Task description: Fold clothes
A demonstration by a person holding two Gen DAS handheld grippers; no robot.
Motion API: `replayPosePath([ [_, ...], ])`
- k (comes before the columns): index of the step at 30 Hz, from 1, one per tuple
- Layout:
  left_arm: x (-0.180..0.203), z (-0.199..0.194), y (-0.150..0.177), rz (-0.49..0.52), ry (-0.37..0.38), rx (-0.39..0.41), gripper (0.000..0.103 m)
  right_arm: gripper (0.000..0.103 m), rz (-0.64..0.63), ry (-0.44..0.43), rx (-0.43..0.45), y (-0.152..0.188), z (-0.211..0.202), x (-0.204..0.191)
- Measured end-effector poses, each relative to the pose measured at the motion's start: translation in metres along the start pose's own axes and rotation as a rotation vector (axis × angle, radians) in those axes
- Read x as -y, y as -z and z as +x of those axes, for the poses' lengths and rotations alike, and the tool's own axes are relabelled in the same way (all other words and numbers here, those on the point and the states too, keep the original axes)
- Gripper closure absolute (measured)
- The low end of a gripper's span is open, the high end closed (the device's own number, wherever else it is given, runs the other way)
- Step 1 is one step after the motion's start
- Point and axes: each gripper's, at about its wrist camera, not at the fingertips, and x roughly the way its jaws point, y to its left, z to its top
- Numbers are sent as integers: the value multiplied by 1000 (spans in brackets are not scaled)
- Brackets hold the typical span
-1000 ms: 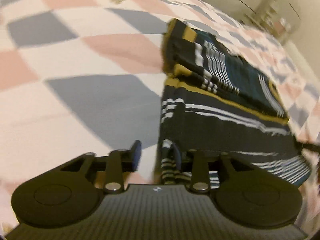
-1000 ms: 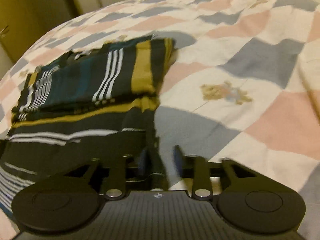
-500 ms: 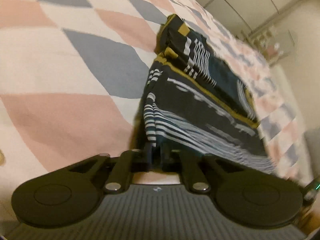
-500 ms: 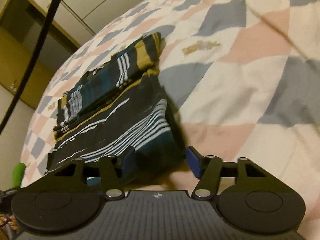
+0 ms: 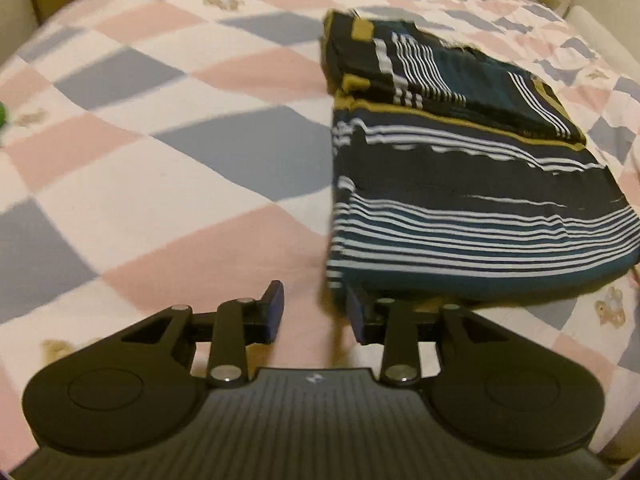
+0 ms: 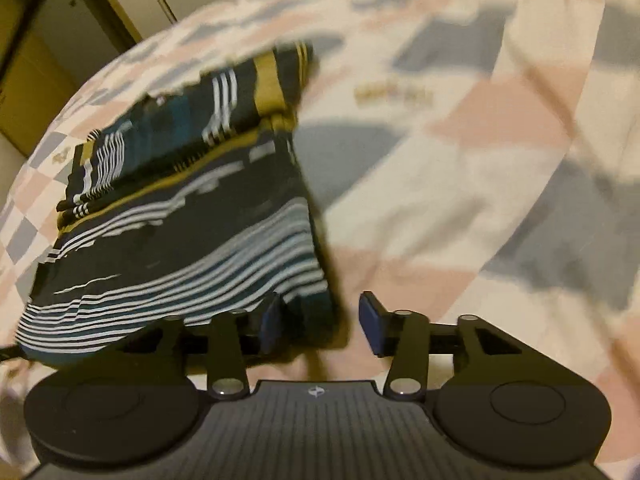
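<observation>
both tools now spread, gripping nothing: left tool (image 5: 314, 312), right tool (image 6: 318, 322); half a second ago the left clamped the striped garment's (image 5: 460, 184) hem. garment lies folded on bed (image 5: 180, 128).

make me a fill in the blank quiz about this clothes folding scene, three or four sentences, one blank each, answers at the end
1. The folded garment is patterned with white, teal and mustard ____.
2. It lies on a ____ bedspread of pink, grey and white patches.
3. The jaws of the left gripper stand ____, with nothing between them.
4. In the left wrist view the garment lies to the ____ of the gripper.

Missing words: stripes; checked; open; right
</observation>
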Motion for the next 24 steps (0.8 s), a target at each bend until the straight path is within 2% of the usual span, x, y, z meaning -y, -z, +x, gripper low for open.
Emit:
replayPosePath([
  [2, 11, -15, -1, 17, -17, 69, 82, 51, 6, 25, 58, 0, -14, -2],
  [5, 42, -15, -5, 49, 83, 129, 81, 54, -41, -17, 162, 2, -29, -13],
  [6, 54, -8, -4, 85, 98, 132, 81, 60, -71, -43, 177, 4, -29, -19],
  [8, 71, 14, -2, 130, 107, 119, 81, 63, -158, -71, 140, 9, -15, -35],
  [10, 78, 41, -1, 141, 80, 87, 79, 66, -221, -38, 97, 15, 6, -44],
  [12, 80, 62, -4, 152, 44, 59, 78, 71, -235, 35, 35, 18, 34, -40],
  [13, 81, 60, -8, 151, 37, 64, 78, 76, -216, 47, 18, 18, 42, -36],
  [14, 81, 55, -12, 150, 30, 72, 79, 77, -198, 42, 24, 14, 42, -35],
  [17, 78, 35, -15, 117, 35, 91, 79, 73, -189, 15, 81, 6, 24, -40],
  [19, 78, 37, -13, 100, 19, 59, 79, 65, -184, -12, 119, 5, 12, -43],
  [21, 77, 48, -7, 93, -23, 11, 78, 58, -182, 10, 91, 10, 16, -43],
  [24, 78, 45, -9, 41, -47, 3, 78, 62, -158, 56, 13, 15, 32, -40],
])
